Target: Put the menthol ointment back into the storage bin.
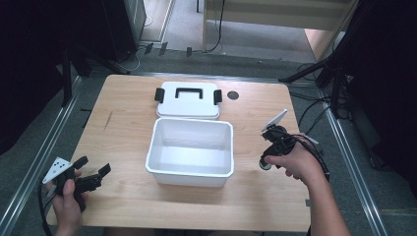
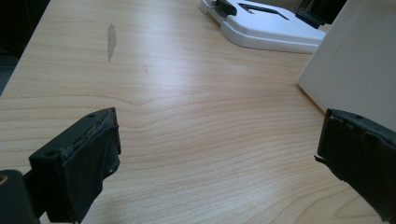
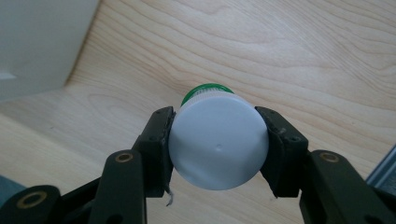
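Left gripper (image 1: 93, 167) at the table's 7 o'clock: jaws wide apart, nothing between them, over bare wood. Open white plastic bin (image 1: 156, 147) sits centre. Right gripper (image 3: 218, 142) at 4 o'clock clamps a white-capped jar (image 3: 218, 145), green band below, probably clear of the table.

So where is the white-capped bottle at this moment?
The bottle is clamped between the jaws of the right gripper, held above the table just right of the open white box.
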